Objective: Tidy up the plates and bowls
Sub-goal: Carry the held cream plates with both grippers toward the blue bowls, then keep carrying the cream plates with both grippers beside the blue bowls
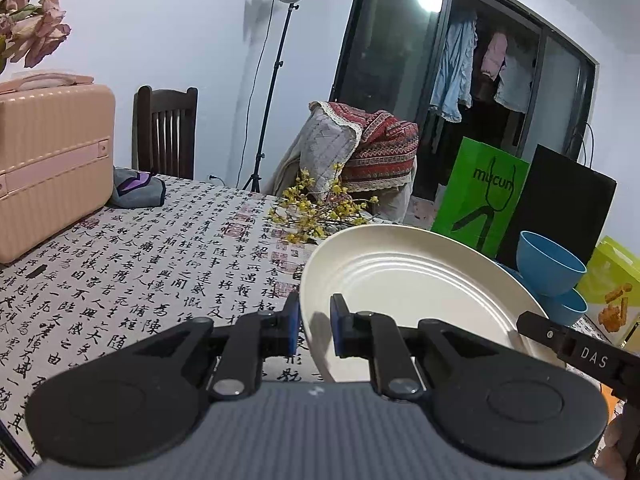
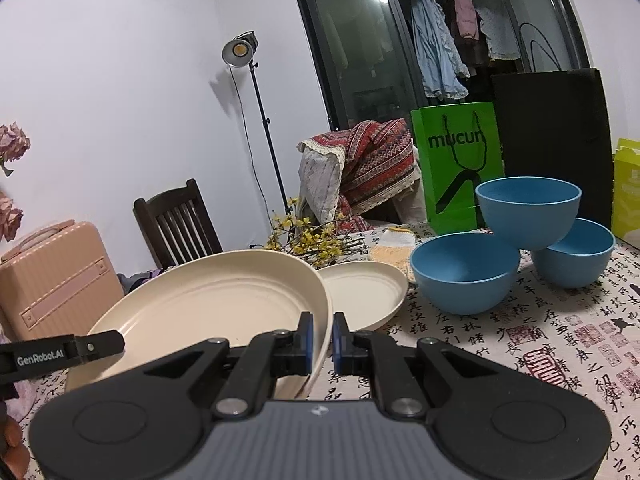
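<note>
Two grippers lift a cream plate [image 2: 208,300] by opposite rims above the calligraphy-print table [image 2: 540,344].

The left gripper [image 1: 315,330] clamps the plate's left rim, the right gripper [image 2: 322,342] its right rim. Only the right wrist view shows a second cream plate [image 2: 364,292] lying just behind, and three empty blue bowls [image 2: 466,272] at far right, one perched on two. The left view alone shows a grey cloth [image 1: 138,190] beside the pink suitcase [image 1: 52,164].
</note>
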Motion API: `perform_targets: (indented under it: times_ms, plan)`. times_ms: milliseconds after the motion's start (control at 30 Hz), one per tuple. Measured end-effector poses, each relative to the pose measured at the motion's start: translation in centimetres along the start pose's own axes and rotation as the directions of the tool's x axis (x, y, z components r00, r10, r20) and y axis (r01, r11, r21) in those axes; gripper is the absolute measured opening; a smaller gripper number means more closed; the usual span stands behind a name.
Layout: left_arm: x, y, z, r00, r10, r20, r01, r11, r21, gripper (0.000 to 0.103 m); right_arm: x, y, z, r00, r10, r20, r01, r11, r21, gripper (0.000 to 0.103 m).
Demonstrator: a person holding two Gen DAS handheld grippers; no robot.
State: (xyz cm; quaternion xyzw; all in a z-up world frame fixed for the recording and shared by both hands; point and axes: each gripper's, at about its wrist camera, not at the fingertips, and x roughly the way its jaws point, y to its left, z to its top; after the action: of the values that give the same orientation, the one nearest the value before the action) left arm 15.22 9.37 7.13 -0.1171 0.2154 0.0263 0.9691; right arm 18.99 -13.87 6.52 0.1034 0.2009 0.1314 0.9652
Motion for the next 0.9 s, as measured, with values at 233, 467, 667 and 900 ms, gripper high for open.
perform_targets:
  times_ms: [233, 467, 667, 900]
  plan:
    - [-0.7, -0.6, -0.7, 1.0, -0.011, 0.018, 0.011, 1.0, -0.004, 0.015, -1.0, -0.7, -0.3, 1.0, -0.003, 0.01, 0.003, 1.0, 0.007, 0.01]
    - [-1.6, -1.0, -0.9, 0.999, -0.023, 0.034, 0.023, 1.0, -0.003, 0.015, -1.8, -1.2, -0.7, 1.0, 0.0, 0.017, 0.0, 1.0, 0.02, 0.01]
    - [-2.0, -1.3, -1.1, 0.999, -0.031, 0.041, 0.031, 1.0, -0.002, 0.015, -2.4, -1.5, -0.9, 1.0, 0.0, 0.027, 0.0, 1.0, 0.028, 0.01]
    - [-2.5, -1.8, -1.5, 0.998, -0.045, 0.046, 0.045, 0.999, 0.001, 0.015, -3.2, -2.2, -1.2, 0.999, -0.003, 0.037, 0.002, 0.999, 0.037, 0.01]
